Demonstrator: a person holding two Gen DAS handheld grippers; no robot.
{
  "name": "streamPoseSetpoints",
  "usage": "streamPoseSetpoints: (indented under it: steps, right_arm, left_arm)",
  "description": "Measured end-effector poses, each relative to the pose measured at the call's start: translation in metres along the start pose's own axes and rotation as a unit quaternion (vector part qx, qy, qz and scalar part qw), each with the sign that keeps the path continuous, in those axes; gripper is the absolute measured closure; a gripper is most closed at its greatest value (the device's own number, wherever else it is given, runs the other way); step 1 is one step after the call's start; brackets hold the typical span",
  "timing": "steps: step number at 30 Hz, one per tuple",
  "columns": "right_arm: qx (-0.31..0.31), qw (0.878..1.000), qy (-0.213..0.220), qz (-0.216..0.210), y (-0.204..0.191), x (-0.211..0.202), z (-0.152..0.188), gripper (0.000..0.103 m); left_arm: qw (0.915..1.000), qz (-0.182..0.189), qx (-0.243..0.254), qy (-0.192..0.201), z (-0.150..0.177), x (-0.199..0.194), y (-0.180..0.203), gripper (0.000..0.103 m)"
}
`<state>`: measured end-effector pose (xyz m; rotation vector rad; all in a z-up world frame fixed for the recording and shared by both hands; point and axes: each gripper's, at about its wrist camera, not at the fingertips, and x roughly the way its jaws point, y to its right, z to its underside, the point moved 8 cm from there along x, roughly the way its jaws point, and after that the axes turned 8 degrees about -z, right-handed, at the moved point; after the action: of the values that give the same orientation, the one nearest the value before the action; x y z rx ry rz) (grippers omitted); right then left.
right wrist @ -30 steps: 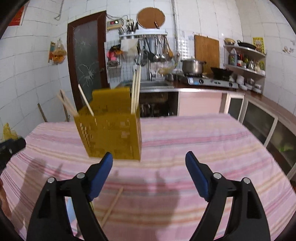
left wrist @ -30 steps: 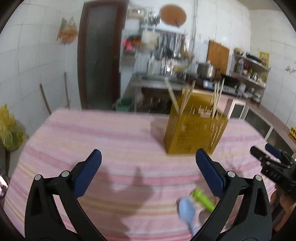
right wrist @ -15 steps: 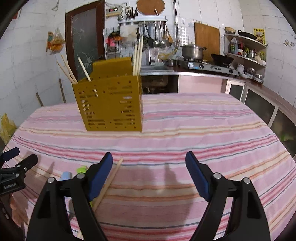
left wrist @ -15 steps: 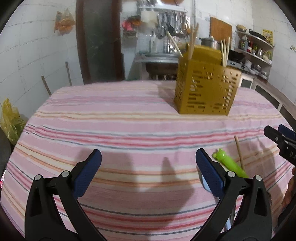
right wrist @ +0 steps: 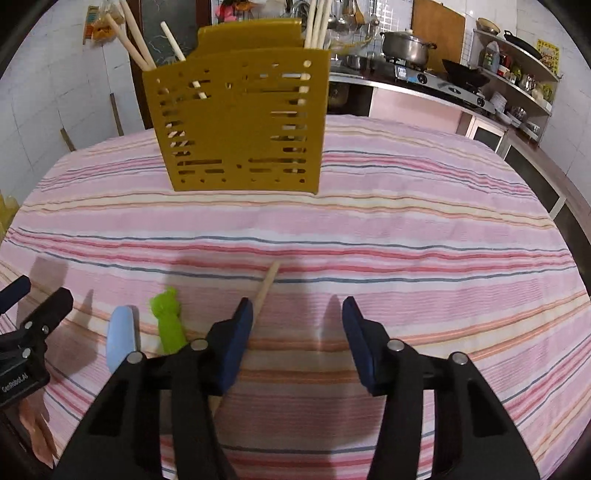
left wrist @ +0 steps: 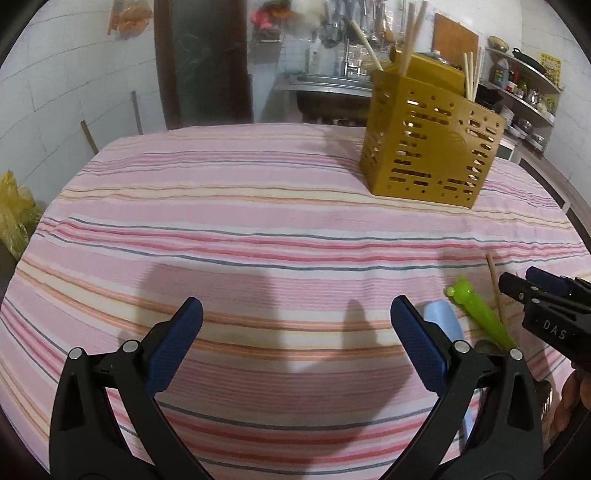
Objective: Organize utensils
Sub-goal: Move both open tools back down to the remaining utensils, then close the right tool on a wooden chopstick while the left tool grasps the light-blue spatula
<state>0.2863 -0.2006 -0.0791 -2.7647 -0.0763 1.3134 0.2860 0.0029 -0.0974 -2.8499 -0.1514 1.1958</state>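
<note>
A mustard-yellow slotted utensil holder stands on the striped tablecloth with several wooden chopsticks in it. A light-blue spoon, a green utensil handle and a loose wooden chopstick lie side by side near the front edge. My left gripper is open and empty, left of the spoon. My right gripper is open and empty; its left finger hangs over the loose chopstick.
The pink striped tablecloth covers the whole table. Behind it are a dark door, a sink with a rack, a stove with a pot and shelves. A yellow bag sits at the left table edge.
Both grippers have dropped lower and tilted toward the table front. The right gripper's jaws have narrowed and now sit over the loose chopstick. The utensils look closer.
</note>
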Motion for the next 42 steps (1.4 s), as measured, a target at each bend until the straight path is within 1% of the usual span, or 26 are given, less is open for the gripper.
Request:
streamPoseSetpoints:
  steps: [2, 5, 6, 8, 13, 15, 16, 17, 22, 25, 27, 32, 35, 38, 42]
  right_arm:
    - [0.008, 1.000, -0.003, 0.001, -0.001, 0.001, -0.002, 0.055]
    - [0.028, 0.999, -0.019, -0.014, -0.005, 0.006, -0.002, 0.057]
    - [0.029, 0.999, -0.024, -0.012, -0.006, 0.010, -0.001, 0.059]
    - [0.032, 0.999, -0.024, -0.004, -0.007, 0.012, 0.000, 0.060]
    - [0.024, 1.000, -0.015, 0.008, -0.016, 0.015, 0.001, 0.072]
    - [0.026, 1.000, -0.012, 0.006, -0.015, 0.015, 0.001, 0.077]
    - [0.030, 1.000, -0.009, 0.002, -0.015, 0.014, 0.001, 0.085]
    - [0.031, 1.000, -0.007, -0.003, -0.014, 0.013, 0.001, 0.091]
    - [0.016, 1.000, -0.009, -0.011, -0.010, 0.010, 0.002, 0.092]
    - [-0.002, 1.000, -0.013, -0.007, -0.006, 0.008, 0.002, 0.092]
    - [-0.008, 1.000, -0.017, -0.007, 0.001, 0.007, 0.002, 0.095]
    - [-0.024, 0.999, -0.022, 0.001, 0.015, 0.002, 0.003, 0.095]
    - [-0.021, 1.000, -0.023, -0.005, 0.023, 0.002, 0.003, 0.095]
    - [-0.010, 1.000, -0.016, -0.020, 0.025, 0.003, 0.005, 0.095]
    - [0.004, 0.999, -0.005, -0.037, 0.027, 0.003, 0.007, 0.095]
  left_arm:
    - [1.0000, -0.005, 0.000, 0.004, -0.001, -0.001, 0.000, 0.005]
    - [1.0000, -0.006, 0.005, 0.004, -0.001, -0.001, 0.001, 0.005]
    - [1.0000, -0.006, 0.006, 0.002, 0.000, 0.000, 0.002, 0.005]
    - [0.9999, -0.008, 0.010, 0.000, 0.001, 0.001, 0.003, 0.005]
    - [0.9999, -0.007, 0.012, -0.002, 0.003, 0.001, 0.005, 0.005]
    - [0.9999, -0.005, 0.014, -0.004, 0.004, 0.001, 0.005, 0.005]
    - [0.9999, -0.005, 0.015, -0.004, 0.004, 0.001, 0.006, 0.005]
    - [0.9998, -0.006, 0.017, -0.003, 0.005, 0.001, 0.006, 0.005]
    - [0.9997, -0.005, 0.023, 0.001, 0.005, -0.001, 0.010, 0.005]
    - [0.9997, -0.004, 0.025, 0.001, 0.005, -0.001, 0.011, 0.005]
    - [0.9997, -0.004, 0.025, 0.000, 0.005, -0.001, 0.010, 0.005]
    - [0.9997, 0.000, 0.025, -0.001, 0.006, -0.001, 0.012, 0.005]
    - [0.9996, 0.001, 0.029, 0.000, 0.006, -0.002, 0.013, 0.005]
    - [0.9995, 0.005, 0.030, 0.000, 0.007, -0.003, 0.015, 0.005]
    - [0.9994, 0.023, 0.024, -0.006, 0.009, -0.007, 0.020, 0.005]
